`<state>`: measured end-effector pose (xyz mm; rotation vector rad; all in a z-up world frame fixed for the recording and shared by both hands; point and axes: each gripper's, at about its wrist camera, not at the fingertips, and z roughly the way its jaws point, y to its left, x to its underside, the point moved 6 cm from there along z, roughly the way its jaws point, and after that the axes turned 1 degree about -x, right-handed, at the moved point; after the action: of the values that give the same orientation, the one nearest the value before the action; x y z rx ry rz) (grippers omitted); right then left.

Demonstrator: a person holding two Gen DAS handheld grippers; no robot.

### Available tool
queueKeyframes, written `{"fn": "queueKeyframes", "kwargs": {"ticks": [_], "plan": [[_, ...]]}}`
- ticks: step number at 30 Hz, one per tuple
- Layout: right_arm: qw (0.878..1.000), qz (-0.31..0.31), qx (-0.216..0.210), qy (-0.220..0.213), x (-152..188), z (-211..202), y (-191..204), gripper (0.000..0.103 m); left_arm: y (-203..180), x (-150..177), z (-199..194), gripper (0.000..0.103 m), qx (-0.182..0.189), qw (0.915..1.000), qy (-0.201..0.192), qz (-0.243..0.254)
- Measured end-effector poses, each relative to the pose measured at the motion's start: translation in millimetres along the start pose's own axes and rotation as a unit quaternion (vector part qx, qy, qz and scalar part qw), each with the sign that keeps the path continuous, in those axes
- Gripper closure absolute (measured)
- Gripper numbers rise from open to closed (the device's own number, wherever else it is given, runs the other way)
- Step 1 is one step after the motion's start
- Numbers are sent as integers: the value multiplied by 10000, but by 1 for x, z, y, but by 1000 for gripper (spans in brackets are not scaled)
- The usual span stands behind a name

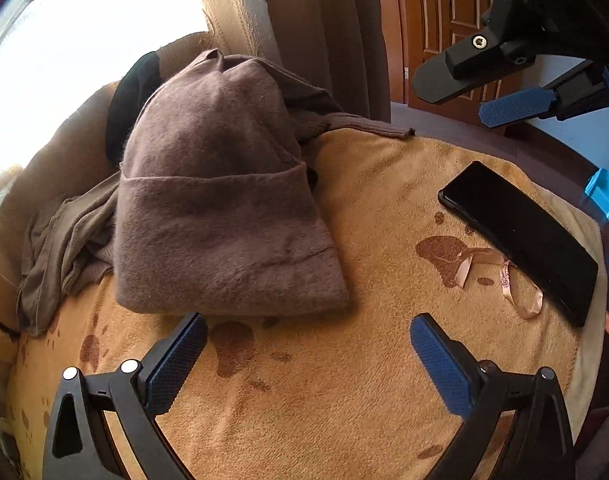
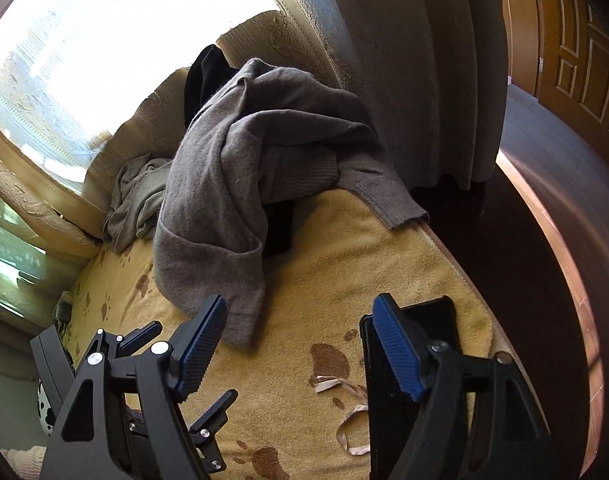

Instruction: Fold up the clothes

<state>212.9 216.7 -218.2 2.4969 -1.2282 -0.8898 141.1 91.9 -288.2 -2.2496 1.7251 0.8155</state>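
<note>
Left wrist view: left gripper (image 1: pixel 308 344) spread wide, nothing between the pads, hanging over the tan paw-print blanket (image 1: pixel 344 400) just in front of the sweater's hem. Grey-brown knit sweater (image 1: pixel 224 216) heaped on the blanket, body partly doubled over, one sleeve trailing off to the right of the heap toward the blanket edge. Thinner olive-grey garment (image 1: pixel 60 248) crumpled against the sweater's left side, touching it. Black garment (image 1: pixel 130 96) behind the sweater, mostly hidden. Black phone (image 1: pixel 520 240) flat on the blanket, well right of the sweater; pink ribbon (image 1: pixel 500 276) between sweater and phone, touching the phone's near edge. Right gripper (image 1: pixel 476 92) up and right of the sweater, apart from it, nothing held. Right wrist view: right gripper (image 2: pixel 300 344) also gaping, pads empty, left pad near the sweater (image 2: pixel 240 184) hem but not touching, right pad over the phone (image 2: pixel 424 320). Ribbon (image 2: pixel 348 412) on the blanket (image 2: pixel 324 260) between the fingers, below the sweater. Curtain (image 2: pixel 424 80) and wooden door (image 2: pixel 576 48) beyond the sweater, to its right.
</note>
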Motion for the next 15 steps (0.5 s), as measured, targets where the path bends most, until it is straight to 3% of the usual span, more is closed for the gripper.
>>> {"fn": "queueKeyframes", "kwargs": {"ticks": [4, 9, 10, 11, 12, 14, 15], "plan": [[10000, 44, -28, 13, 1, -1, -8, 23, 10, -1, 14, 0, 224, 9968, -40, -763], [9997, -38, -224, 6, 1, 1, -5, 23, 22, 2, 24, 0, 104, 9945, 35, -1040], [9996, -43, -285, 15, 0, 4, -3, 23, 24, 3, 26, 9, 51, 9939, 97, -1102], [9993, -69, -359, 17, -2, 6, 0, 23, 27, 5, 28, 33, 53, 9930, 174, -1170], [9991, -119, -417, 5, -4, 9, 3, 23, 28, 6, 29, 39, 141, 9917, 253, -1256], [9984, -259, -500, -20, -9, 14, 10, 23, 31, 5, 27, 62, 181, 9902, 312, -1346], [9980, -328, -534, -29, -11, 18, 13, 23, 30, 4, 26, 69, 212, 9905, 337, -1316]]}}
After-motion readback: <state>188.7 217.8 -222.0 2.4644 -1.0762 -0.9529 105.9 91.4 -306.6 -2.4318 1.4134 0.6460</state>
